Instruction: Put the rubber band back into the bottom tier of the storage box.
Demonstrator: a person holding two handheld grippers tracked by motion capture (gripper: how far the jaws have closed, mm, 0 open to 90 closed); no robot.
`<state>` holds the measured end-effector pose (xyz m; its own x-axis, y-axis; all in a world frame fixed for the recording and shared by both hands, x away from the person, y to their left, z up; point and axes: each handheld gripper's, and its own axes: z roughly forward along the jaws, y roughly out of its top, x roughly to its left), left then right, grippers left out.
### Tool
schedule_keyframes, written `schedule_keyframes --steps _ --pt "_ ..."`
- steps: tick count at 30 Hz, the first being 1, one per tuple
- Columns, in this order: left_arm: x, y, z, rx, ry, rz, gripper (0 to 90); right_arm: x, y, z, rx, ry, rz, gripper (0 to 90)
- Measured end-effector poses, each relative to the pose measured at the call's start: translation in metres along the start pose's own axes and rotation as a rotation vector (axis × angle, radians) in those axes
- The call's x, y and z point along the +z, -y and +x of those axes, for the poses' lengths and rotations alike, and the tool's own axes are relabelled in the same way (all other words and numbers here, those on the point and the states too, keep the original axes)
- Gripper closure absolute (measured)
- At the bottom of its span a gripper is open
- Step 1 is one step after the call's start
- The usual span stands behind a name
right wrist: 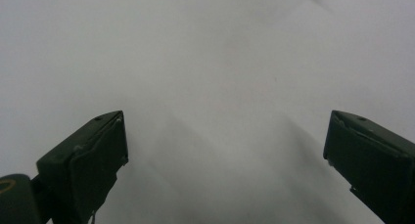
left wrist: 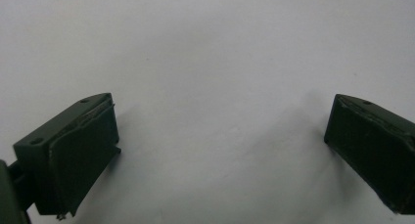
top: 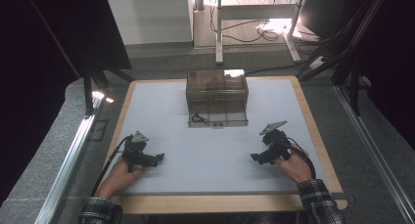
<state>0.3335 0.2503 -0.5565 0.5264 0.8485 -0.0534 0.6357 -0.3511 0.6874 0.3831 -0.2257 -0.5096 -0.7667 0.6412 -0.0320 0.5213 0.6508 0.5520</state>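
Note:
My left gripper [top: 159, 158] rests low over the pale grey mat [top: 210, 150] at the front left, pointing right. In the left gripper view the left gripper [left wrist: 220, 116] is open, its jaws wide apart with bare mat between them. Held at the front right, my right gripper [top: 254, 158] points left toward the middle. The right gripper view has the right gripper [right wrist: 225, 131] open too, nothing between its jaws. A clear brownish box [top: 217, 98] stands at the back centre, well beyond both grippers. A small dark looped thing [top: 198, 119] lies at its front left corner.
The mat lies on a wooden table whose rim [top: 313, 131] shows around it. A metal rail [top: 73, 150] runs along the left side. Beyond the table stand desk legs [top: 219, 33] and loose cables [top: 264, 31] on the floor.

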Motion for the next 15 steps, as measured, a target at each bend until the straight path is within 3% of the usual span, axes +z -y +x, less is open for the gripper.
schedule_keyframes --steps 6,15 --pt "0.000 0.000 0.000 0.000 0.000 0.000 0.0 0.002 0.013 -0.002 -0.022 0.008 0.026 0.1" --pt "0.000 0.000 0.000 0.001 -0.001 0.000 0.0 0.003 0.030 -0.002 -0.001 0.009 -0.115 0.0"
